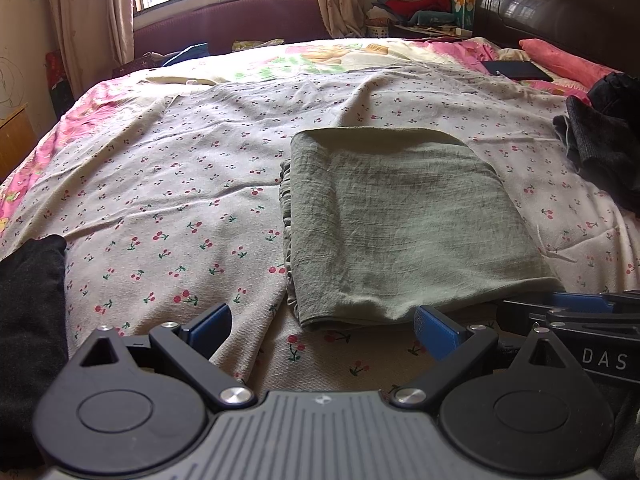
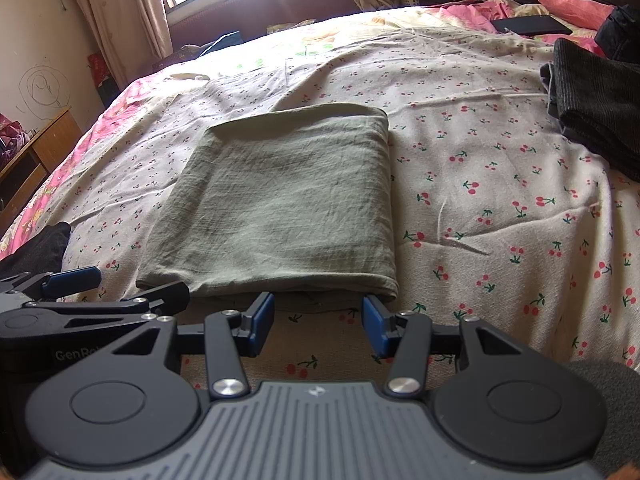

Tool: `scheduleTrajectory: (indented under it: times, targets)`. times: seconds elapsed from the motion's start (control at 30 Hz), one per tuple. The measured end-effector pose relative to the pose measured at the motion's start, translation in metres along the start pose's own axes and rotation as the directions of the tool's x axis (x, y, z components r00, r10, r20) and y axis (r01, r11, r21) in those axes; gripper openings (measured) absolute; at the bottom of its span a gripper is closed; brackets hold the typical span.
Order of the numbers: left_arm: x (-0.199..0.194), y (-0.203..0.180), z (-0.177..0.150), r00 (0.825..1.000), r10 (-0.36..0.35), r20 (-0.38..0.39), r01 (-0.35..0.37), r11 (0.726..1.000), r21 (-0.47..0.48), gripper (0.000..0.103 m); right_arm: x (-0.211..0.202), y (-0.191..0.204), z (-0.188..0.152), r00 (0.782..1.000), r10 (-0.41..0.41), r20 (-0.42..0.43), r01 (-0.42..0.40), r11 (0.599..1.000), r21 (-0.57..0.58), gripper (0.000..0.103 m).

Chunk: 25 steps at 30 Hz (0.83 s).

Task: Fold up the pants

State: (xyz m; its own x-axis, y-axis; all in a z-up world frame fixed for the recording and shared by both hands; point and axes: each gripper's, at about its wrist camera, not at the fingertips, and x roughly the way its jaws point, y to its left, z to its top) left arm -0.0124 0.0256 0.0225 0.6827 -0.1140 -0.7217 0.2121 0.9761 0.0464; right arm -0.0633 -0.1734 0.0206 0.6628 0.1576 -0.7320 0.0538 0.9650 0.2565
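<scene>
Pants folded, both grippers backed off

The green pants lie as a neat rectangle at the centre of the frame on the cherry-print bed. My left gripper gapes wide and my right gripper stands half open, both empty and just short of the near edge, probably because the fold looks finished.

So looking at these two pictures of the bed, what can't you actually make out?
- Green folded pants: inner layers are hidden under the top layer in both views.
- Dark clothes: cut off by the right edge in the right wrist view; the garment type is unclear.
- Black fabric: cut off at the left edge in the left wrist view.
- Flat black object near the pillow: too small to identify.
</scene>
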Motion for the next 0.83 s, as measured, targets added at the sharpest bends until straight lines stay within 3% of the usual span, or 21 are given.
scheduleTrajectory:
  times: [0.83]
  targets:
    - [-0.0036, -0.0014, -0.0001, 1.0, -0.001, 0.016, 0.001, 1.0, -0.01, 0.103, -0.0006, 0.0005, 0.0, 1.0, -0.002, 0.0, 0.002, 1.0, -0.01, 0.05]
